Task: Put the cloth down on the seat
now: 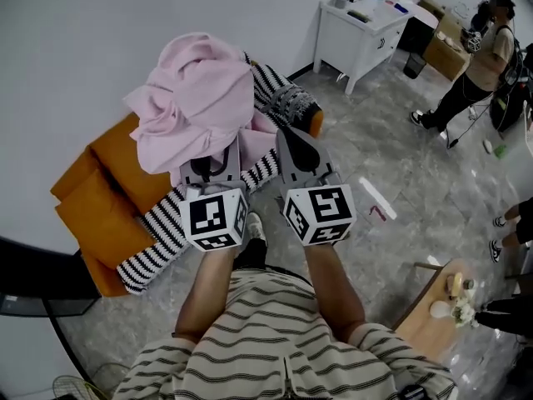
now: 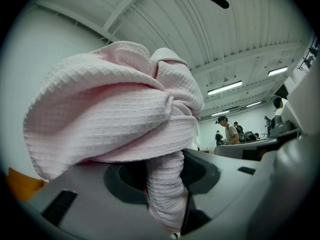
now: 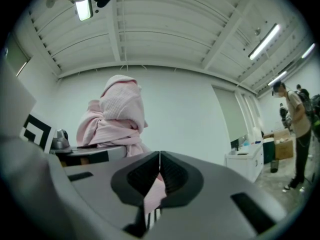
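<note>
A bunched pink cloth [image 1: 200,98] is held up in the air above an orange seat [image 1: 108,190], which has a black-and-white striped throw [image 1: 158,240] draped over it. My left gripper [image 1: 212,152] is shut on a lower fold of the cloth. In the left gripper view the cloth [image 2: 115,114] fills most of the frame, and a strip of it is pinched in the left gripper [image 2: 167,184]. My right gripper [image 1: 287,136] sits just right of the cloth's hanging edge. Its jaws meet at the tips in the right gripper view [image 3: 160,171], where the cloth [image 3: 117,114] shows at the left.
A white table [image 1: 362,32] stands at the back right, with a person [image 1: 475,65] beyond it. A small wooden table [image 1: 437,307] is at the lower right. A white object [image 1: 376,198] lies on the grey tiled floor. A dark object [image 1: 33,282] sits at the left edge.
</note>
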The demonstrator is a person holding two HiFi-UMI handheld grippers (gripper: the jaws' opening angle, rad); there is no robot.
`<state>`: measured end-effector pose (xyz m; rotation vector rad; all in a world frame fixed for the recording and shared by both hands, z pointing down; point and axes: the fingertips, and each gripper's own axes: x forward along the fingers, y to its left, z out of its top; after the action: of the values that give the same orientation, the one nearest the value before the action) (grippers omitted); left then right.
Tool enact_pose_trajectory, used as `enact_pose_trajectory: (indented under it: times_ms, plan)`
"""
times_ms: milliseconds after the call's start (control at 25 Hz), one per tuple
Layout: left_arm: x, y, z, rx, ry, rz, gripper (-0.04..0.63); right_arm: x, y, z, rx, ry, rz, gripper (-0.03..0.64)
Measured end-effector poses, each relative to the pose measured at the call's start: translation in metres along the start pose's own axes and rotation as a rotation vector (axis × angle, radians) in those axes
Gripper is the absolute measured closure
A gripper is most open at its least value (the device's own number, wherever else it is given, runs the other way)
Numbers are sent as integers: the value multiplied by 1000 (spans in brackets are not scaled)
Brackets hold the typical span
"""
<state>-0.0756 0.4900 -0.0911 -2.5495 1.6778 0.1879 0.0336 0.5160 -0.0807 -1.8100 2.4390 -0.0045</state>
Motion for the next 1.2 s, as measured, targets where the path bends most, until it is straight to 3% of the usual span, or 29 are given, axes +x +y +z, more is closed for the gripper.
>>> enact_pose_trajectory:
  times_ms: [280,880,1200]
  plan:
    - [77,37,-47,-26,61,42,430,82,-33,-29,8,45,3,603]
    - [303,129,-82,-33,94,25,430,316,-111,-34,2,62,-35,603]
    - [364,158,-106,-69,117,14,430,379,-126,-47,-10,76,-35,603]
